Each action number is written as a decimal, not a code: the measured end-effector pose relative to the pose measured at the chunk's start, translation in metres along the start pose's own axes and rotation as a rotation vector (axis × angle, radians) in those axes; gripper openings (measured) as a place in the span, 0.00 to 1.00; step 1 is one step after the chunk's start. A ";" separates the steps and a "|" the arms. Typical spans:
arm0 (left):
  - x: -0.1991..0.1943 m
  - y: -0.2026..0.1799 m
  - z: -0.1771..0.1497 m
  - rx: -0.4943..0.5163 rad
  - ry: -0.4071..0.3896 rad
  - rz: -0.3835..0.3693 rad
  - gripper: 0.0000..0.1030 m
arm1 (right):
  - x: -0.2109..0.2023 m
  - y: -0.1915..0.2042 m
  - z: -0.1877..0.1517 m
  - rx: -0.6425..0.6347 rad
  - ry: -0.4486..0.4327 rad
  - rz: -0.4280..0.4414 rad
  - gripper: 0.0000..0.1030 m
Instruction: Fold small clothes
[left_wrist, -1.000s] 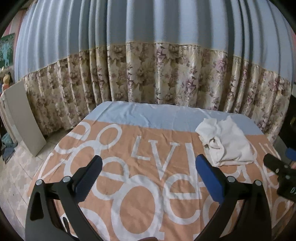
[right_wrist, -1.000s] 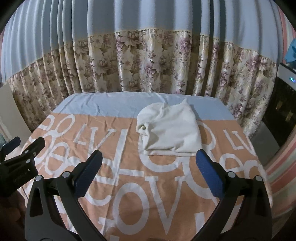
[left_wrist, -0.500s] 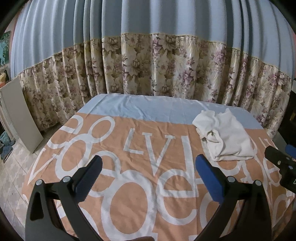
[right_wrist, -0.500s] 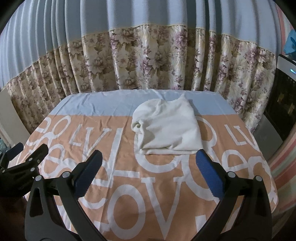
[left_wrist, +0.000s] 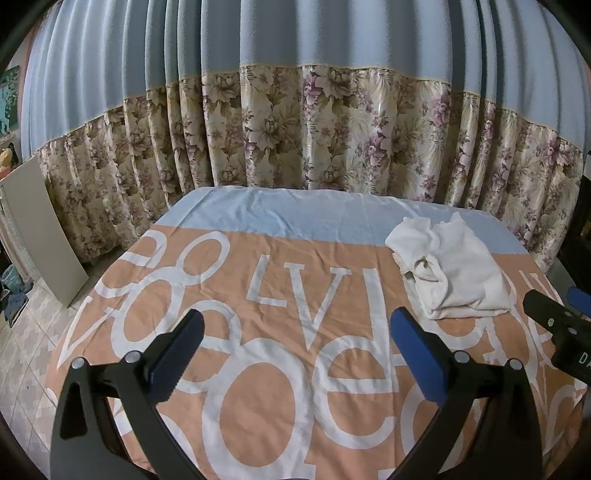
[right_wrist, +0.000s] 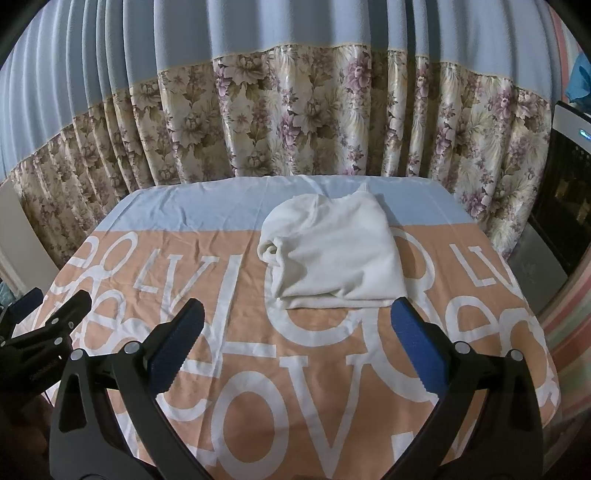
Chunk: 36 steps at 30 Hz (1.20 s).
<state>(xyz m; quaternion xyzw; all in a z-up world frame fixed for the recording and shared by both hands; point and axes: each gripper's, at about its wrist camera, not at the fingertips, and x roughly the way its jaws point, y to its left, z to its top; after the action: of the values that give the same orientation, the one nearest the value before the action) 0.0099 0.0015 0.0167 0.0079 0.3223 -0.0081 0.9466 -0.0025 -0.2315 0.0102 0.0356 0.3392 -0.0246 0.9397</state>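
Observation:
A small white garment (right_wrist: 332, 254) lies loosely bunched on the far half of the table; it also shows at the far right in the left wrist view (left_wrist: 450, 269). The table has an orange cloth with big white letters (left_wrist: 280, 369) and a pale blue band at the back. My left gripper (left_wrist: 295, 347) is open and empty, above the cloth's middle, left of the garment. My right gripper (right_wrist: 295, 343) is open and empty, just in front of the garment's near edge, not touching it.
A blue and floral curtain (left_wrist: 314, 129) hangs close behind the table. A pale board (left_wrist: 40, 229) leans at the left over a tiled floor. A dark appliance (right_wrist: 565, 184) stands to the right. The right gripper's finger (left_wrist: 554, 325) shows at the left wrist view's right edge.
Both grippers have moved a little forward and lower toward the table, so the garment looks nearer. Both stay open and empty. The garment has not moved.

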 end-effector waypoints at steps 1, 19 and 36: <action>0.000 0.000 -0.001 -0.001 0.002 -0.003 0.98 | 0.001 0.001 -0.001 0.000 0.001 -0.001 0.97; 0.000 0.002 -0.002 -0.002 0.011 -0.003 0.98 | 0.009 0.000 -0.005 -0.009 0.018 -0.004 0.97; 0.002 0.000 -0.002 -0.002 0.018 -0.011 0.98 | 0.009 -0.002 -0.006 -0.020 0.019 -0.004 0.97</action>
<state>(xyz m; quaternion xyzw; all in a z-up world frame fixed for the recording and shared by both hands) 0.0098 0.0012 0.0136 0.0051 0.3309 -0.0128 0.9436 0.0004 -0.2333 -0.0005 0.0261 0.3482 -0.0226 0.9368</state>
